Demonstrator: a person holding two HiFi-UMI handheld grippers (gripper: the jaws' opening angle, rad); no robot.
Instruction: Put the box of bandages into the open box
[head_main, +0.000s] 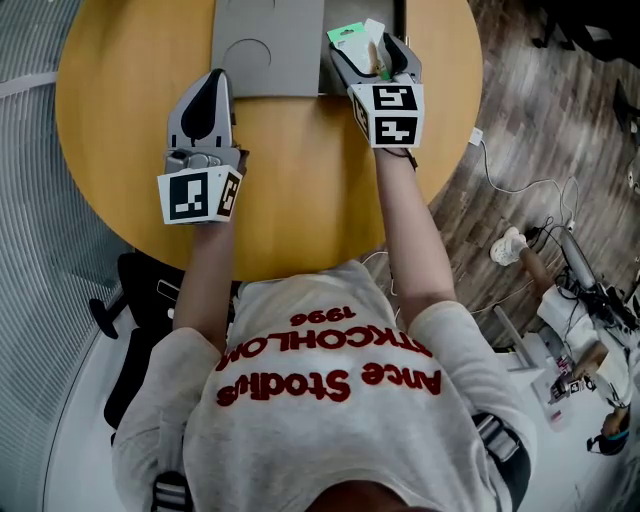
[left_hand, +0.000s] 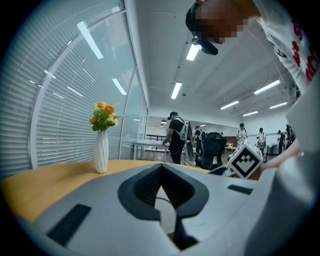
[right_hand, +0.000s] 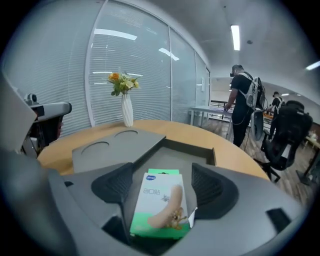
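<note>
The box of bandages (head_main: 358, 38), white and green with a plaster pictured on it, is clamped in my right gripper (head_main: 372, 50) at the table's far side. In the right gripper view the bandage box (right_hand: 159, 200) lies between the jaws of that gripper (right_hand: 162, 185), just above and in front of the grey open box (right_hand: 200, 147). The open box's lid (head_main: 268, 50) lies flat to its left. My left gripper (head_main: 210, 95) rests shut and empty on the wooden table (head_main: 300, 180), short of the lid; its tips meet in the left gripper view (left_hand: 161, 172).
A white vase of flowers (right_hand: 126, 107) stands far back on the table, also seen in the left gripper view (left_hand: 101, 145). The round table's edge curves close on the right. People and office chairs are in the room behind; cables lie on the floor (head_main: 520, 185).
</note>
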